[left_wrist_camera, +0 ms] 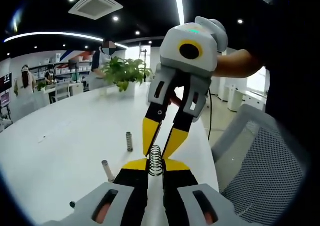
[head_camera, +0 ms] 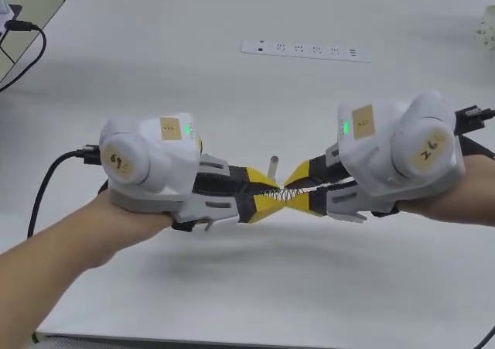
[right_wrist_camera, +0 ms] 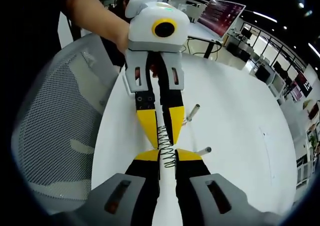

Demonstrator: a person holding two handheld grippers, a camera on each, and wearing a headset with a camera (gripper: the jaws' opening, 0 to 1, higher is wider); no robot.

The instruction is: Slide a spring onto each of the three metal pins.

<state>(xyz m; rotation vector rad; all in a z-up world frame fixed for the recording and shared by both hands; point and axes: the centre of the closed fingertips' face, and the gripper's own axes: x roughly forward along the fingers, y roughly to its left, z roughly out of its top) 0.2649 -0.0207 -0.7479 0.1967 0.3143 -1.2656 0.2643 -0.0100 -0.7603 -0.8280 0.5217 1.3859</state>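
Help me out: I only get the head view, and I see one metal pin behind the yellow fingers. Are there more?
Observer: Yes. The left gripper view shows a bare pin standing on the table.
Operator: Any others?
Observer: A second pin stands beyond it. It looks ribbed, as if already fitted.
Operator: Who holds the loose spring?
Observer: In the right gripper view the spring seems pinched at one end by the left gripper and at the other by the right gripper.
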